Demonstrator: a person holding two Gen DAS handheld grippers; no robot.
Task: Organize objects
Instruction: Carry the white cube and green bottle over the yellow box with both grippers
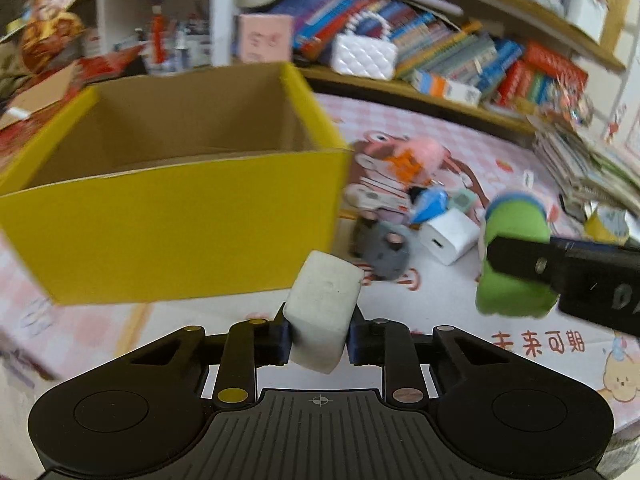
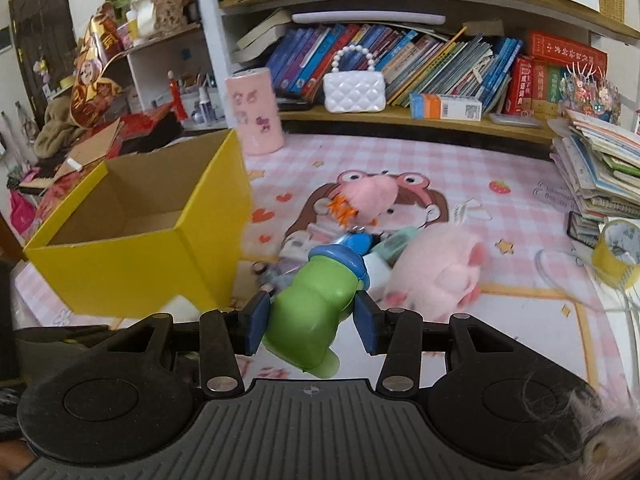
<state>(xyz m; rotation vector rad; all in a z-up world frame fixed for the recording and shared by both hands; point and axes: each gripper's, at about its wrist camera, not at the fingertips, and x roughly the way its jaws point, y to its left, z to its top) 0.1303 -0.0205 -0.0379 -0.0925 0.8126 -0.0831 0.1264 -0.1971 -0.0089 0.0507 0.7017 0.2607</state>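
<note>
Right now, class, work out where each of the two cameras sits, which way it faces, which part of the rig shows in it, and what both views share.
Left wrist: on the left gripper, facing the yellow box; its fingers clamp a white block, and the right gripper's black finger shows at right.
Right wrist: on the right gripper, facing the bookshelf; its fingers clamp a green toy.
Shared: box, green toy, white handbag, pink checked mat.

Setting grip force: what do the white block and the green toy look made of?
White block: matte, slightly scuffed, probably foam or rubber. Green toy: smooth, glossy, likely plastic or vinyl, judging by its sheen.
</note>
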